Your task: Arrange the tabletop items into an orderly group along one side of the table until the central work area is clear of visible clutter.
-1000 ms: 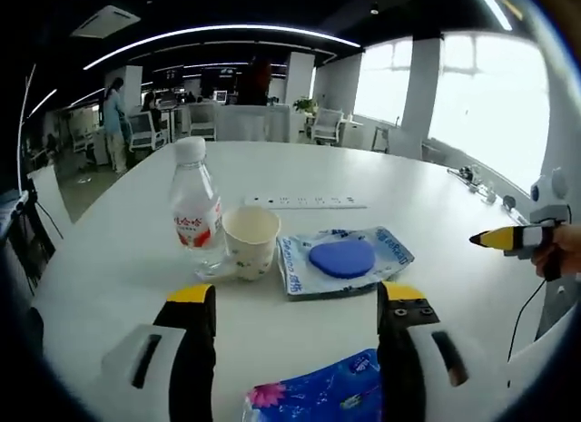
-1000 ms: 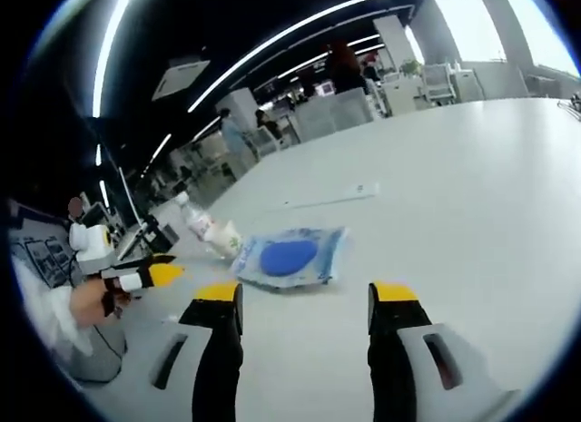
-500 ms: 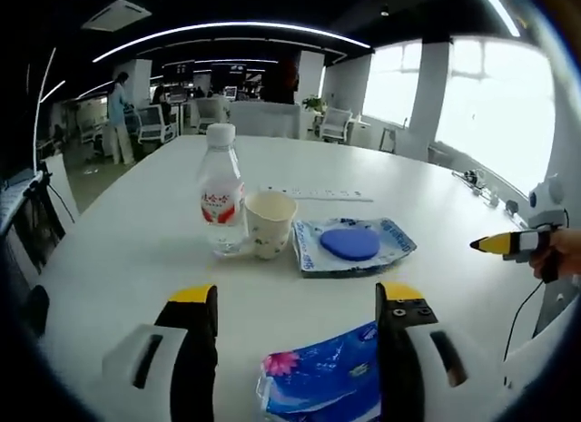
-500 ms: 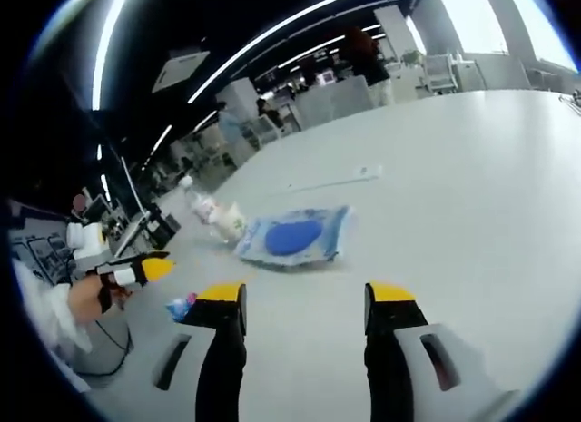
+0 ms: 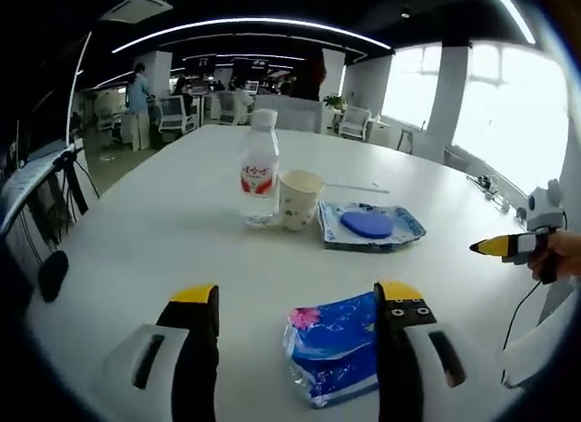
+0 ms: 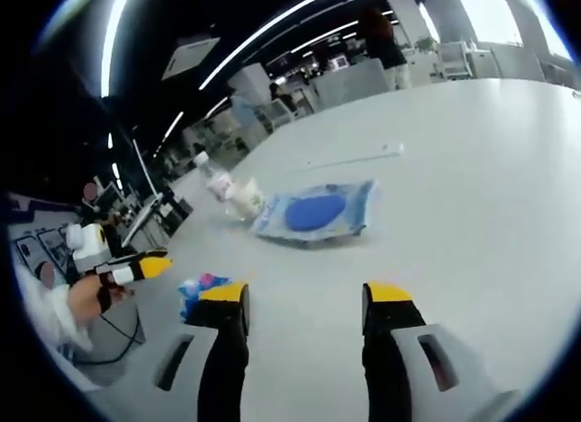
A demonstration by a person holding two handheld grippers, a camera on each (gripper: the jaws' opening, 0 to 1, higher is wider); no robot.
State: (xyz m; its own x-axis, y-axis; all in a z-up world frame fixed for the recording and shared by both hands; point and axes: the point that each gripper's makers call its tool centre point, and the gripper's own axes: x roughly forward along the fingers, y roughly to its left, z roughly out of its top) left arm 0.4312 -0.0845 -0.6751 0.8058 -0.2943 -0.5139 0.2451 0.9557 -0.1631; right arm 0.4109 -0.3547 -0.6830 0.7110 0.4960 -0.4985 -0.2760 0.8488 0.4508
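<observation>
In the left gripper view, I am holding my left tongs (image 5: 298, 299) with jaws apart and empty above the white table (image 5: 136, 240). A blue packet (image 5: 334, 348) is lying between the jaws, nearer the right one. Farther off, a bottle (image 5: 260, 168), a cup (image 5: 299, 199) and a blue pouch (image 5: 370, 226) are sitting in a row, close together. My right tongs (image 5: 508, 247) are poking in at the right.

In the right gripper view, my right tongs (image 6: 305, 298) are hanging apart, empty. The pouch (image 6: 316, 211), cup (image 6: 246, 200) and bottle (image 6: 216, 179) are lying beyond; the packet (image 6: 197, 290) is beside the left jaw. My left tongs (image 6: 132, 269) are showing at left.
</observation>
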